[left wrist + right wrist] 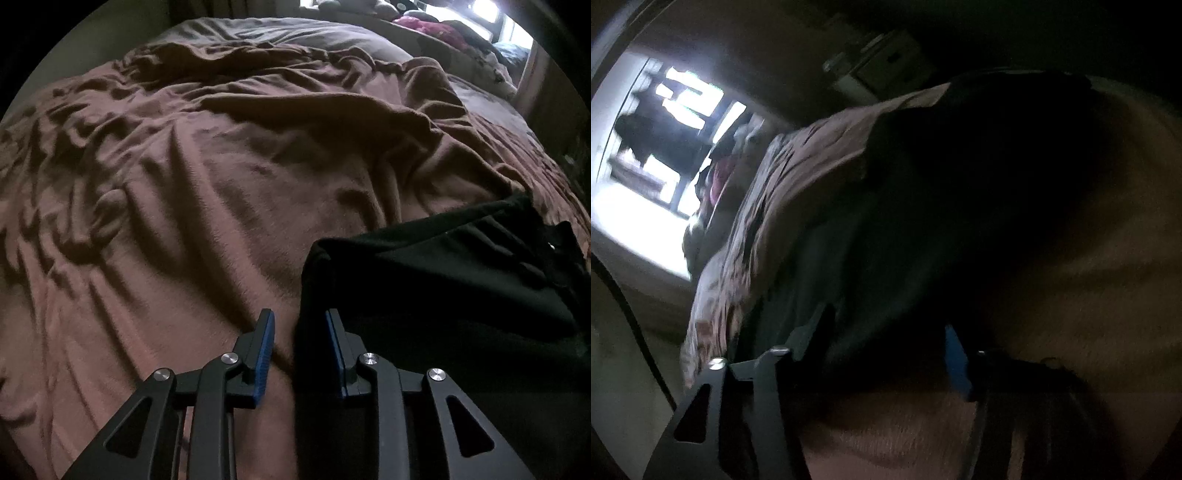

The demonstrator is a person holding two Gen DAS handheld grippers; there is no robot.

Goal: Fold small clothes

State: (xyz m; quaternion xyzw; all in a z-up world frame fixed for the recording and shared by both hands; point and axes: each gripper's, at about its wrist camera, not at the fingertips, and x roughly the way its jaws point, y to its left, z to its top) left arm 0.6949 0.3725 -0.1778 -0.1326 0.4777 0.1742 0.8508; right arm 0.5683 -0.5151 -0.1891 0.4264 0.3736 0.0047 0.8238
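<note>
The black garment (443, 280) lies on the brown blanket (166, 221), its edge between the left gripper (300, 332) fingers, which stand apart. The right gripper (886, 339) looks parted over the same cloth, though blur hides any grip.

A black fabric garment (443, 280) lies on the bed's wrinkled brown blanket (184, 184), at the lower right of the left wrist frame. A pink crumpled cloth (428, 27) sits behind, at the upper right.
</note>
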